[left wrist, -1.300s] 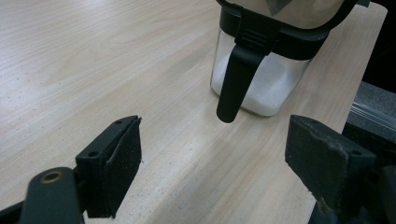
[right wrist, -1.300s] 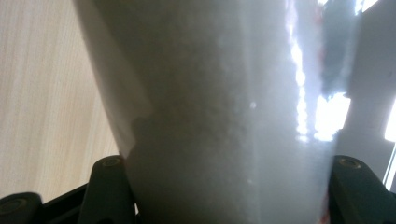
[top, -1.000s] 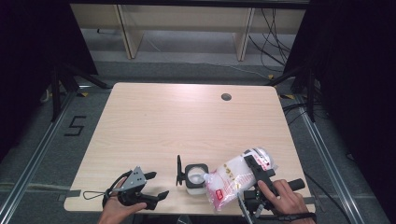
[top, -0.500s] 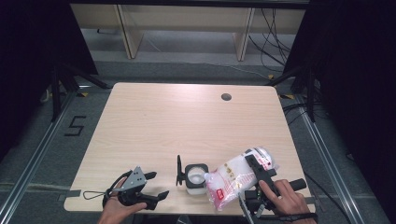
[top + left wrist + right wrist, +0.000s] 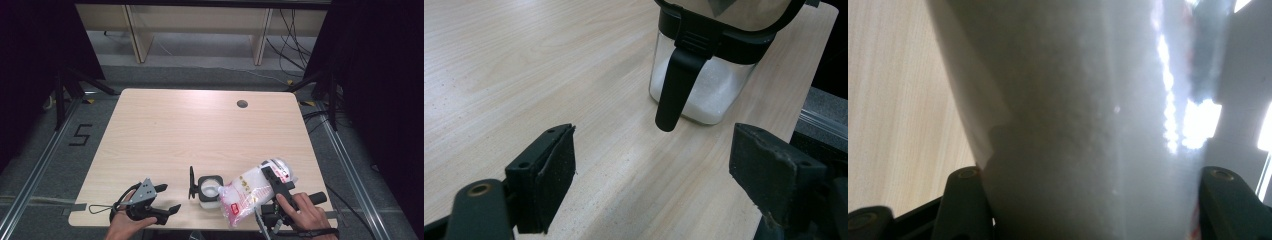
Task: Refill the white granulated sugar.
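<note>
- High view: right gripper sits at the near right part of the table, held in the person's right hand. Its jaws are clamped on a clear plastic bag of white granules with red print.
- Bag lies tilted, lower end toward the near edge, upper end up and to the right; its left side is just beside the jar, and whether the two touch I cannot tell.
- Right gripper view: bag stands between the two black jaws, its sides against both pads, so the grip is on the bag's width. White granular fill visible through the film; pale wood of the table at the left of that view.
- High view: jar is a small square clear container with a black rim, white contents inside, its black lid hinged open and standing upright on the jar's left side.
- Left gripper rests at the near left part of the table in the person's left hand, jaws wide apart and empty, pointed toward the jar.
- Left gripper view: jar stands ahead of the jaws, apart from both pads, slightly toward the right one. A black tab hangs down its front face. Bare table lies between the pads.
</note>
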{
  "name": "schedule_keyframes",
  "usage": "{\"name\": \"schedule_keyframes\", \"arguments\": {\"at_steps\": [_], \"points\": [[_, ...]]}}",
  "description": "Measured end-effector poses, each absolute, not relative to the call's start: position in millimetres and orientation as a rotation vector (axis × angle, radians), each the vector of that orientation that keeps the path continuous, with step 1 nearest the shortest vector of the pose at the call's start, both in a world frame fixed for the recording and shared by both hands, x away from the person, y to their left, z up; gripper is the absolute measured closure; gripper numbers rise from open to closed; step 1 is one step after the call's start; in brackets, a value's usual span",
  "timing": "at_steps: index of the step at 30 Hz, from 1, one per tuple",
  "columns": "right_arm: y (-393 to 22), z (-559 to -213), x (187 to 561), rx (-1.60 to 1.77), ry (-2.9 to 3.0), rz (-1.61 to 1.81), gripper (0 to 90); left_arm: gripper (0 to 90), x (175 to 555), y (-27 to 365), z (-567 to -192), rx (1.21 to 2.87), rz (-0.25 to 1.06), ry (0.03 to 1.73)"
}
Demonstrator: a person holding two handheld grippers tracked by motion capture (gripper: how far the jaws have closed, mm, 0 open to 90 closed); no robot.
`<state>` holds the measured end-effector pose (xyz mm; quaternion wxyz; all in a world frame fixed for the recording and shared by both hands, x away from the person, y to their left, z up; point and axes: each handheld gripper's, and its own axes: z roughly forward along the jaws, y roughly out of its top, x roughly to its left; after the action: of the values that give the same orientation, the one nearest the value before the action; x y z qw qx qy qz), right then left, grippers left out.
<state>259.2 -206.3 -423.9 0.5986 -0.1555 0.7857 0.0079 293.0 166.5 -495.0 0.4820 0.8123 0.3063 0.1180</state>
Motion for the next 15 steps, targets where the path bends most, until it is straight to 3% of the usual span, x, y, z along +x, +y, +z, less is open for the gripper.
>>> {"name": "schedule_keyframes", "arguments": {"at_steps": [15], "points": [[-203.5,-427.1,258.7,-0.392,1.806,0.0,42.9,18.0,294.2,168.2,-494.1,1.994,0.296,0.721]]}}
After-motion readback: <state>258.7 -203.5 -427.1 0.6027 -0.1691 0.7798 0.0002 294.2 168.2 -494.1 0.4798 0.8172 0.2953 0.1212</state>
